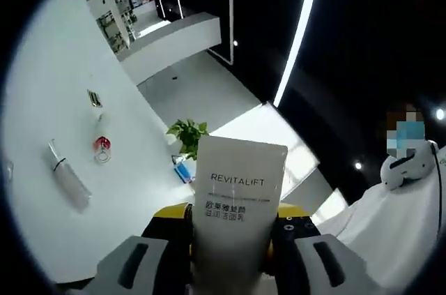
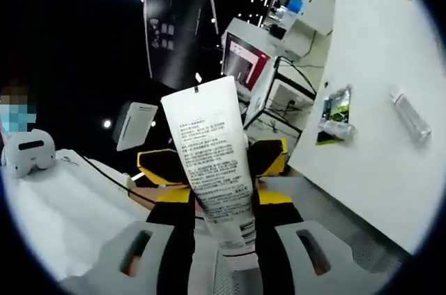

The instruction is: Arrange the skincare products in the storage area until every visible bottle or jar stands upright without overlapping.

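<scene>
Leftmost, a clear tube (image 1: pixel 68 175) and a red-capped item (image 1: pixel 102 144) are lying on the white table (image 1: pixel 42 86); nearer, the left gripper (image 1: pixel 233 253) is clamping its jaws on a white Revitalift tube (image 1: pixel 237 197), holding it raised off the table; in the right gripper view, the right gripper (image 2: pixel 233 256) is pinching the same tube (image 2: pixel 212 169) by its lower end, with a sachet (image 2: pixel 333 115) lying on the table (image 2: pixel 376 44) to the right.

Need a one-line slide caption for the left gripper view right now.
Left gripper holds a white Revitalift tube above a white table with a small potted plant.
</scene>
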The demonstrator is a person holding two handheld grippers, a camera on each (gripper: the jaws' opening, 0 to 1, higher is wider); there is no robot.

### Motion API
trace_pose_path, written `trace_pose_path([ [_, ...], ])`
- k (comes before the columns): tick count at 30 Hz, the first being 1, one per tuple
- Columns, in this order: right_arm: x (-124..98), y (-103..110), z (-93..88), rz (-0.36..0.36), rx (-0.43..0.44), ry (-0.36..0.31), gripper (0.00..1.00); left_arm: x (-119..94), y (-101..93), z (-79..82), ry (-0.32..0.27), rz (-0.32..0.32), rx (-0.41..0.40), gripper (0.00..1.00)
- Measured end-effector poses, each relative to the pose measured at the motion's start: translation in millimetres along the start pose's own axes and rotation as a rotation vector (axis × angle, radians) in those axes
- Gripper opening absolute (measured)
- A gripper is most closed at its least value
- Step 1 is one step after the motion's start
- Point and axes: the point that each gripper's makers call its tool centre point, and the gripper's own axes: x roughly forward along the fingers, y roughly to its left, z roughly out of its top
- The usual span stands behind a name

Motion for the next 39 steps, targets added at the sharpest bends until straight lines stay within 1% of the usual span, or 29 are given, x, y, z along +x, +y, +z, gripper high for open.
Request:
trace_pose_path([
  [2,0.6,-0.2,-1.2,0.007,0.015,0.007,0.3,-1.3,0.6,-0.5,0.009,0.008,0.014,0.43],
  [3,0.8,-0.7,-1.4,0.006,0.018,0.007,0.3,-1.7,1.5,0.2,0.006,0.02,0.034,0.42],
  [5,1.0,-2.0,-1.0,0.007,0.027,0.004,0.31,-2.2,3.0,0.5,0.002,0.031,0.04,0.42],
  [8,1.2,-3.0,-0.4,0.011,0.04,0.0,0.31,-2.3,5.1,1.8,-0.011,0.046,0.037,0.41],
  [12,1.8,-2.4,-1.8,0.021,0.045,0.006,0.31,-2.5,5.5,0.9,-0.01,0.047,0.027,0.41],
  [14,2.1,-3.6,-2.3,0.022,0.046,0.007,0.3,-4.0,8.1,1.8,-0.015,0.053,-0.003,0.41],
  [19,4.8,-7.8,-2.3,0.004,-0.015,-0.003,0.29,-8.4,14.3,5.9,-0.044,0.08,-0.032,0.41],
  [23,5.6,-10.8,-2.3,-0.017,-0.059,-0.005,0.29,-8.9,18.7,8.3,-0.06,0.105,-0.033,0.4],
  [26,6.0,-16.2,-0.7,-0.056,-0.131,-0.009,0.29,-7.9,23.8,10.5,-0.072,0.137,-0.027,0.4],
  [27,6.0,-16.9,-1.0,-0.062,-0.139,-0.007,0.29,-7.2,25.2,10.6,-0.071,0.146,-0.024,0.4],
  [31,6.0,-25.3,-3.2,-0.119,-0.191,0.013,0.31,-5.0,35.7,7.9,-0.052,0.22,0.008,0.4],
  [32,6.5,-28.4,-2.8,-0.145,-0.226,0.017,0.32,-4.2,39.3,8.4,-0.056,0.247,0.025,0.4],
  [33,6.5,-30.0,-2.3,-0.16,-0.242,0.016,0.32,-4.0,41.3,8.8,-0.058,0.262,0.035,0.4],
  [34,6.2,-32.9,-0.7,-0.185,-0.276,0.013,0.33,-4.0,44.7,10.4,-0.068,0.284,0.039,0.4],
  [35,5.9,-34.8,-0.3,-0.2,-0.29,0.014,0.34,-4.1,47.3,11.4,-0.074,0.301,0.038,0.4],
  [36,4.9,-38.6,1.0,-0.23,-0.304,0.013,0.33,-3.7,50.7,12.5,-0.083,0.331,0.036,0.4],
  [38,1.8,-45.3,4.3,-0.285,-0.349,0.013,0.31,-2.1,53.7,13.6,-0.094,0.36,0.046,0.4],
  [39,1.5,-45.4,5.2,-0.295,-0.358,0.01,0.3,-1.5,55.9,13.9,-0.096,0.379,0.054,0.4],
])
